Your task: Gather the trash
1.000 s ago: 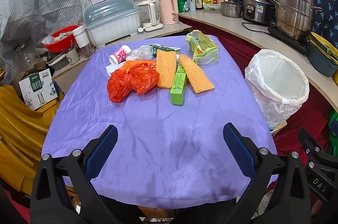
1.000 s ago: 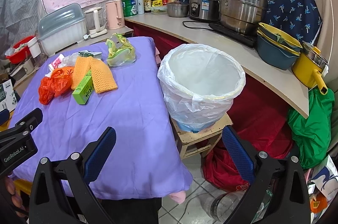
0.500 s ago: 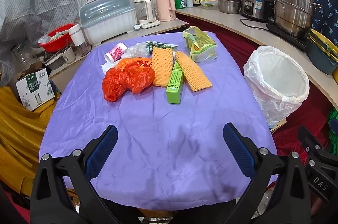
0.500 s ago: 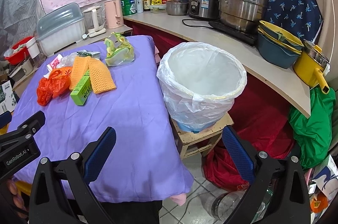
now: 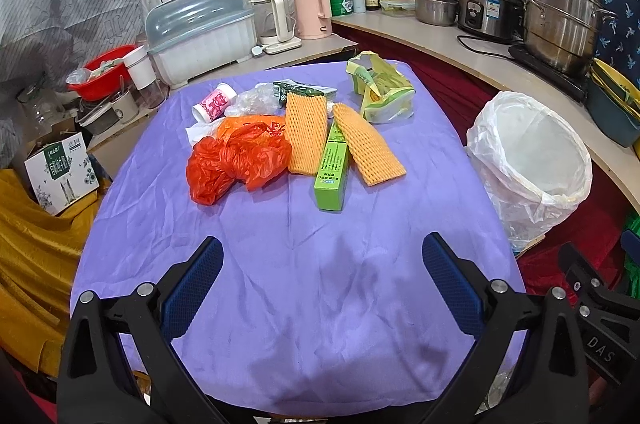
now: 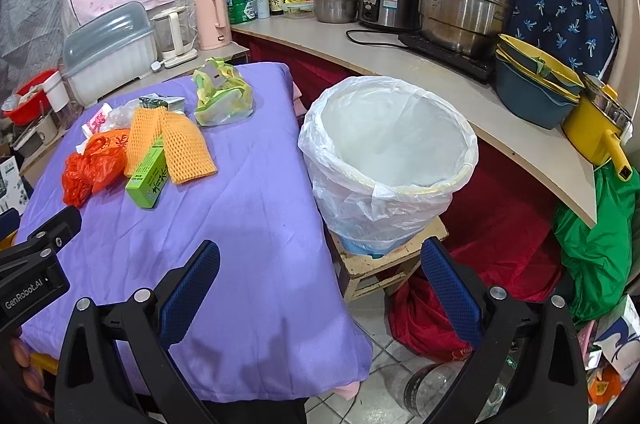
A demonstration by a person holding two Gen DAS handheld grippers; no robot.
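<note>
Trash lies heaped at the far middle of a purple-covered table [image 5: 304, 296]: a crumpled red plastic bag [image 5: 236, 160], two orange foam nets [image 5: 306, 132], a green carton [image 5: 332, 170], a yellow-green wrapper bag [image 5: 380, 88], a pink paper cup [image 5: 212, 102] and clear plastic. A bin lined with a white bag [image 6: 388, 152] stands on a low stool right of the table. My left gripper [image 5: 322, 276] is open over the near table, well short of the heap. My right gripper [image 6: 320, 280] is open above the table's right edge, near the bin.
A counter [image 6: 400, 56] along the right carries steel pots, a rice cooker and bottles. A lidded dish rack [image 5: 200, 32] and kettles stand behind the table. A green bag [image 6: 596, 248] and red cloth lie on the floor by the stool. A box [image 5: 60, 172] sits left.
Both grippers have shifted slightly; the heap and the bin sit a little nearer the middle of their views. Nothing on the table has moved, and both grippers stay open.
</note>
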